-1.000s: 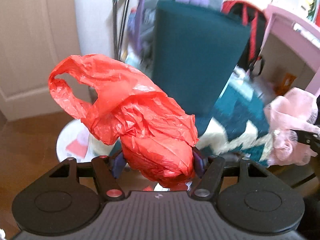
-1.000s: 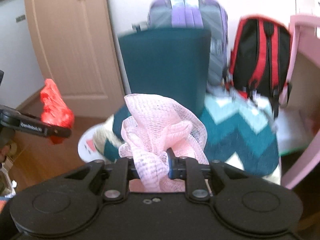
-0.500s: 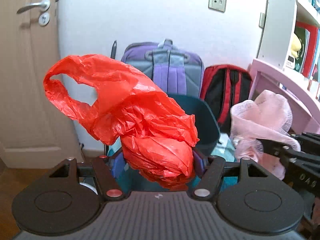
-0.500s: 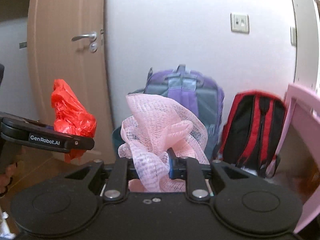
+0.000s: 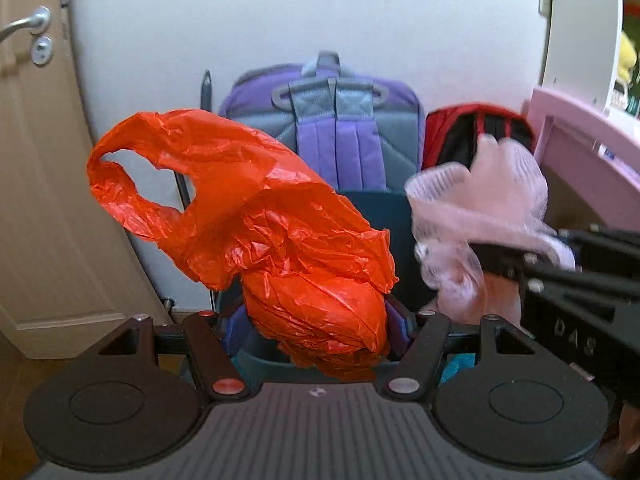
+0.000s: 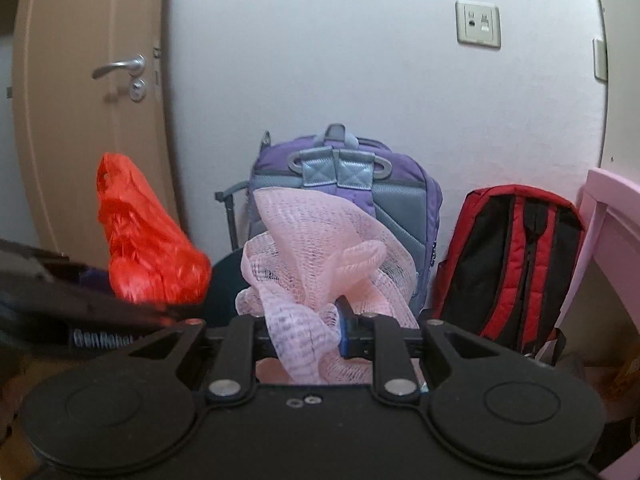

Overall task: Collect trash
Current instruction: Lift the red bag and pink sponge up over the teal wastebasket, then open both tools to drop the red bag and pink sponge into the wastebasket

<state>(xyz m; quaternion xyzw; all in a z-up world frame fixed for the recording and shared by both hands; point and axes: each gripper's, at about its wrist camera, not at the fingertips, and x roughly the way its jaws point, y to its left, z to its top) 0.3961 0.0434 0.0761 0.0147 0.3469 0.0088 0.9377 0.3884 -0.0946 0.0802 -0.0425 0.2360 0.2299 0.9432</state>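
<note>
My left gripper (image 5: 316,324) is shut on a crumpled red plastic bag (image 5: 256,232) and holds it in the air; the bag also shows at the left of the right wrist view (image 6: 148,248). My right gripper (image 6: 308,328) is shut on a bunched pink mesh net (image 6: 316,264), which also shows at the right of the left wrist view (image 5: 476,216). A dark teal bin (image 5: 380,216) stands just behind and below both bundles, mostly hidden by them; its rim shows in the right wrist view (image 6: 224,276).
A purple and grey backpack (image 6: 392,200) and a red and black backpack (image 6: 516,256) lean on the white wall behind the bin. A beige door (image 6: 88,120) is on the left. A pink shelf unit (image 5: 592,160) is on the right.
Both grippers rose and tilted up from the patterned rug toward the wall, then drew closer together over the teal bin. Both bundles stay gripped.
</note>
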